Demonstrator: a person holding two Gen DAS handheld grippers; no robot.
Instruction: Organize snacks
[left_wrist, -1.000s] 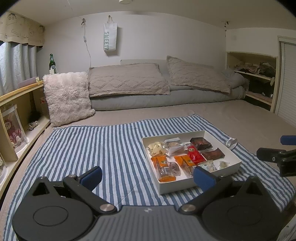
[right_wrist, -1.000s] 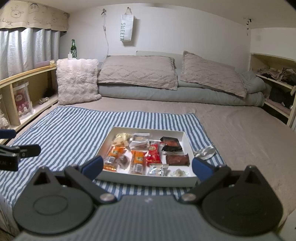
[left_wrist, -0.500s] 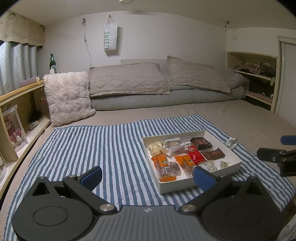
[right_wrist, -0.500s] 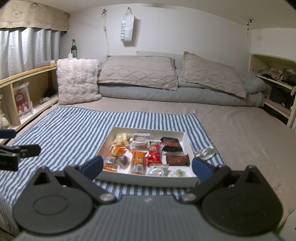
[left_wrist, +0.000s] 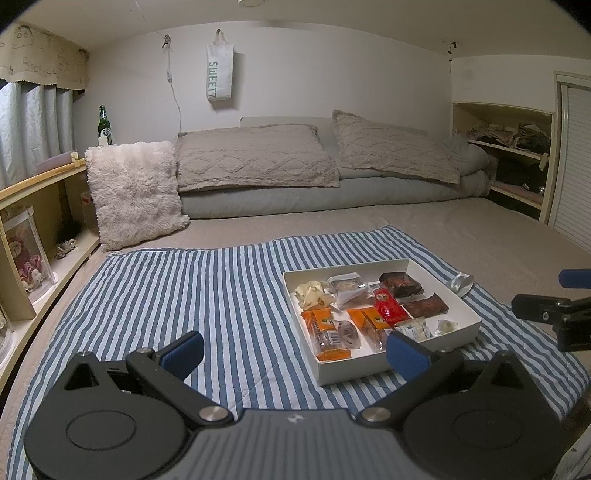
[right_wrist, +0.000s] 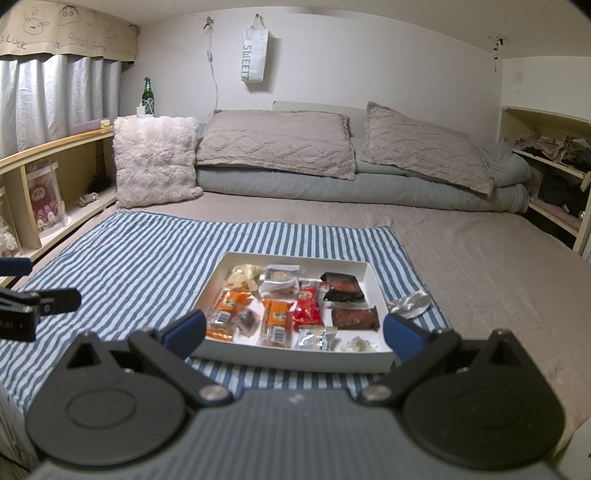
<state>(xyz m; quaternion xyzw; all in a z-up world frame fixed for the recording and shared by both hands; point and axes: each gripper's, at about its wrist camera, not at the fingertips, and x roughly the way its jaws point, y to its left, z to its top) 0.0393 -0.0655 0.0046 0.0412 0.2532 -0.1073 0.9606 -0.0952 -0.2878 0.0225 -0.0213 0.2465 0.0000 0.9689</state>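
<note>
Left gripper (left_wrist: 295, 349): fingers spread wide, empty, above the striped blanket (left_wrist: 221, 295). Right gripper (right_wrist: 293, 330): likewise spread and empty, at the near edge of the white box (right_wrist: 295, 356). Box on blanket, holding wrapped snacks: orange packets (right_wrist: 275, 319), red packet (right_wrist: 308, 304), dark brown packets (right_wrist: 341, 288). Silver wrapper (right_wrist: 410, 302) lies just right of box. Far: pillows (right_wrist: 277, 146), green bottle (right_wrist: 147, 92).

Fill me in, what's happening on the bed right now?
A person holds a two-finger tool in each hand above a blue-and-white striped blanket. Both the left tool and the right tool are open and empty, touching nothing. Ahead sits a shallow white cardboard box filled with wrapped snacks: orange packets, a red packet and dark brown packets. One crumpled silver wrapper lies outside the box on the blanket, to its right.
</note>
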